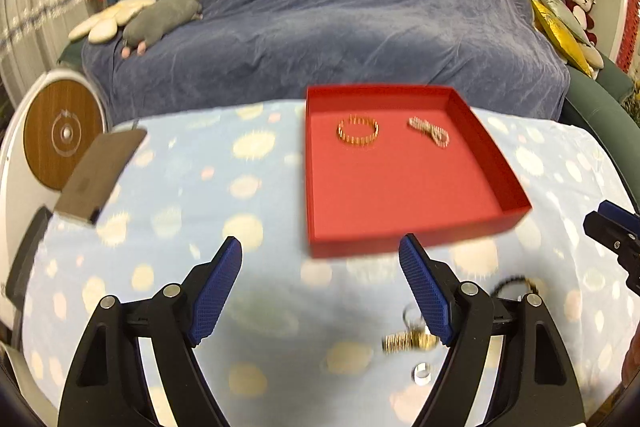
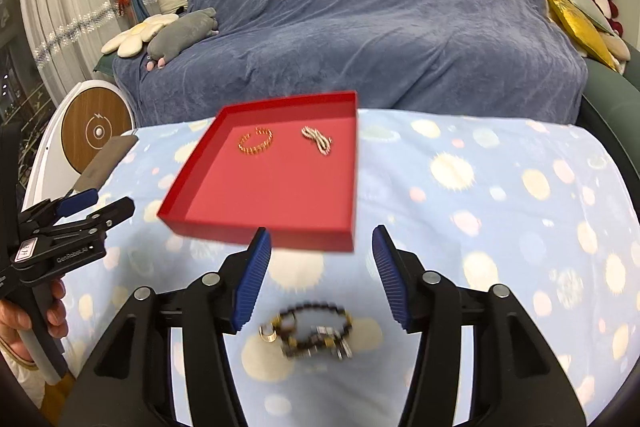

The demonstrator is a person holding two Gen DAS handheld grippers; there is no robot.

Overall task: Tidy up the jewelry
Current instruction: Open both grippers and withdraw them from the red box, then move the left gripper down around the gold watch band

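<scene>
Right wrist: pearl bracelet [image 2: 317,140] lies diagonally.

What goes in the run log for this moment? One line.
left gripper open, empty | right gripper open, empty | red tray: two bracelets | dark beaded bracelet on cloth

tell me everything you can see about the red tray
The red tray is a shallow, square, open box that looks like cardboard, with low upright walls. It lies flat on the dotted blue cloth. Inside, near its far wall, lie a gold bracelet and a pale twisted bracelet, apart. No gripper touches it.
</scene>
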